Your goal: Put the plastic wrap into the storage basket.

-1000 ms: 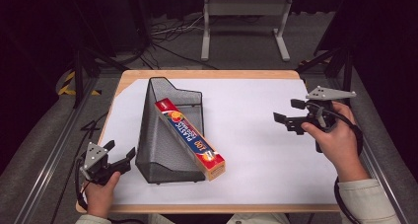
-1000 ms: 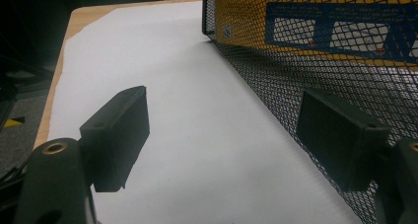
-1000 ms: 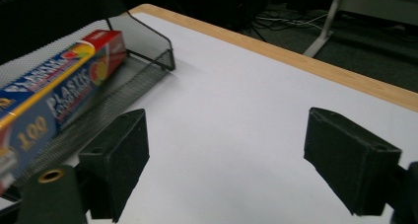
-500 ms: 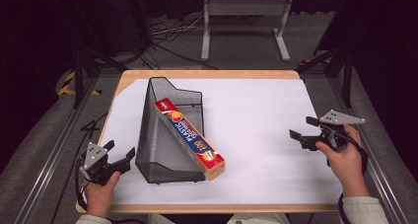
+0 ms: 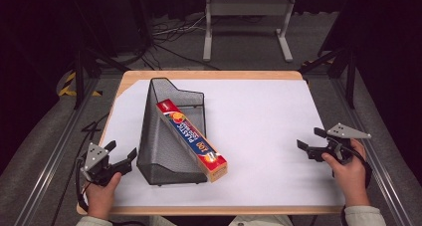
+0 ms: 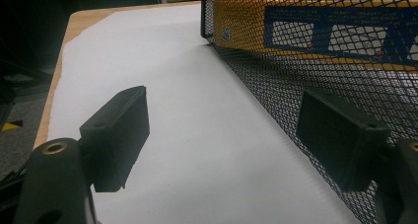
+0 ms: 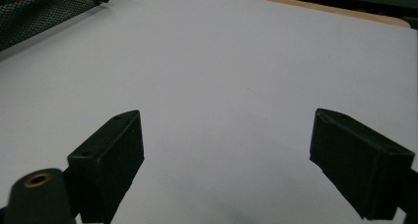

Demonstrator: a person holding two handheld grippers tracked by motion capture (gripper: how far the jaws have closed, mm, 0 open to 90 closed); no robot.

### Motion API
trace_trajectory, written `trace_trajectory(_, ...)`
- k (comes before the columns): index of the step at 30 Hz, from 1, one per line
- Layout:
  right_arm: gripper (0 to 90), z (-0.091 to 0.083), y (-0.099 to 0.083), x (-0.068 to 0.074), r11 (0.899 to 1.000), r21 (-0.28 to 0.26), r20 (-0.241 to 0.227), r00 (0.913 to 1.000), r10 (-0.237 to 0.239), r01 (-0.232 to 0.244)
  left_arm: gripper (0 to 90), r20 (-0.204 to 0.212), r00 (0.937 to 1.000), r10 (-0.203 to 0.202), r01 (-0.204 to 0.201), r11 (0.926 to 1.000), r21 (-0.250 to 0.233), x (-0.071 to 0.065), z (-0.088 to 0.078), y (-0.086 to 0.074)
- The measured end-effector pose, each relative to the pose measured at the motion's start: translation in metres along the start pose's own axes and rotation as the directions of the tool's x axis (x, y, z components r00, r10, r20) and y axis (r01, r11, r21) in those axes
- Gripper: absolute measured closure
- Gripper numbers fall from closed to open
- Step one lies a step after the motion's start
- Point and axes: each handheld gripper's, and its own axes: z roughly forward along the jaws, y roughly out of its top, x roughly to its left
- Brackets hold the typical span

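The right gripper (image 5: 310,142) has been drawn back and lowered toward the near right edge since a second ago, and is now held low over the white sheet (image 5: 259,121), jaws spread wide with nothing between them. The left gripper (image 5: 121,155) is kept at the near left corner as before, jaws likewise parted and empty. The black wire-mesh basket (image 5: 169,136), wedge-shaped and lying on its side, is unmoved at left of centre. A long cardboard box (image 5: 191,139), red and blue with an orange end, is seen slanting out of its open mouth. In the left gripper view the mesh wall (image 6: 315,81) is found just beside one jaw, the box (image 6: 340,31) showing through it. The wooden table (image 5: 209,75) is edged in pale timber.
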Motion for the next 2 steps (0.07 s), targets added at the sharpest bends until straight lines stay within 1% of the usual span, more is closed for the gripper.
trace_trajectory(2,12.6,0.0002,-0.0019,0.0013,1.000,-0.006,-0.016,0.9998,-0.008,0.008,21.3,0.001,1.0000,-0.004,0.004,1.0000,-0.002,0.0002,0.0009,0.0003)
